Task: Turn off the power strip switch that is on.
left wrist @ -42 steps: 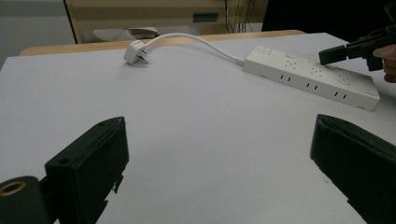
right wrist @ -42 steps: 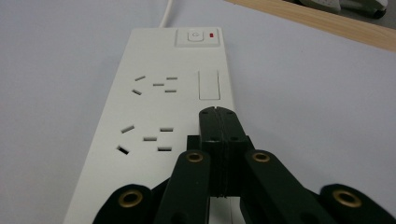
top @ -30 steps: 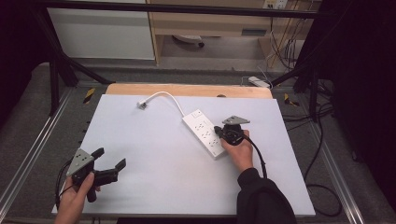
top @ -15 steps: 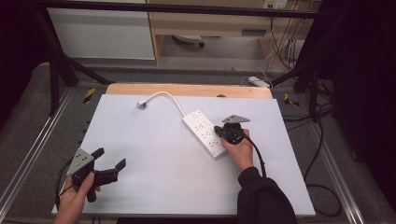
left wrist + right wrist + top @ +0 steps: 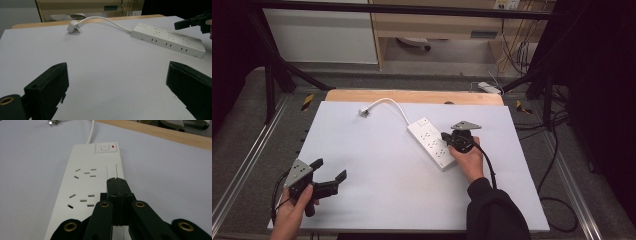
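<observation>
Two jaws pressed together over power strip [image 5: 85,192] | red switch light [image 5: 114,145]

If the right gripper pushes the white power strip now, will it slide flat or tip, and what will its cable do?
The power strip is long, low and flat on the table, so it will probably slide or pivot, not tip. Its white cable lies in a loose curve, so it likely flexes and trails. The right gripper, jaws shut, rests over one long edge; an off-centre push may turn it.
</observation>
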A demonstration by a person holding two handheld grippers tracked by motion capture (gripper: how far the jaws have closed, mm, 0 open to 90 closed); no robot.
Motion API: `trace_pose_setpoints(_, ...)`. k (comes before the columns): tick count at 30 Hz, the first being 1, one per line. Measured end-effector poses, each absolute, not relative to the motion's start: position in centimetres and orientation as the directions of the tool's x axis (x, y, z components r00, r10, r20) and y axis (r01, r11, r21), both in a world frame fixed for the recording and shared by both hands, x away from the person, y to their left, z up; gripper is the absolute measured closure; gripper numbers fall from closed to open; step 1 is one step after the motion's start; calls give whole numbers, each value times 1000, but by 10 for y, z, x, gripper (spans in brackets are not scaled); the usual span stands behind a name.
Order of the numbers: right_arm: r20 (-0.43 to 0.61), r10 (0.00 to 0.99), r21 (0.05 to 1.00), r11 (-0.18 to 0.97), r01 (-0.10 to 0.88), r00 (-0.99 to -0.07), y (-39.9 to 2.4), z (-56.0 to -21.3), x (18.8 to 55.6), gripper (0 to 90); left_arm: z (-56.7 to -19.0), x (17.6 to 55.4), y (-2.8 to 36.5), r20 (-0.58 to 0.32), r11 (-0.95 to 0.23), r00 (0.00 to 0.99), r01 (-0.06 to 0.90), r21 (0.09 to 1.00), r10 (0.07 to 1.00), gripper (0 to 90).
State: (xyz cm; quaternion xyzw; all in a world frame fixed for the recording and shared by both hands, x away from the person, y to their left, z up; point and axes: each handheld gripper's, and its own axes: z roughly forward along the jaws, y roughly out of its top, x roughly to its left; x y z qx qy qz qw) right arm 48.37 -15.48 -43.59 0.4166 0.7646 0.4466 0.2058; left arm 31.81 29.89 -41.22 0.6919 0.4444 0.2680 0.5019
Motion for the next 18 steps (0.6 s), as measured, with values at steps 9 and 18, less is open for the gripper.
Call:
trace_pose_setpoints(9, 73, 820, 861, 236, 451, -568, -156, -430, 483, 900, -413, 318, 298, -74, -104, 462, 348, 932, 884, 43)
trace_pose_setpoints(18, 98, 823, 866, 207, 456, -559, -159, -422, 483, 835, -413, 318, 297, -65, -122, 473, 354, 927, 879, 43)
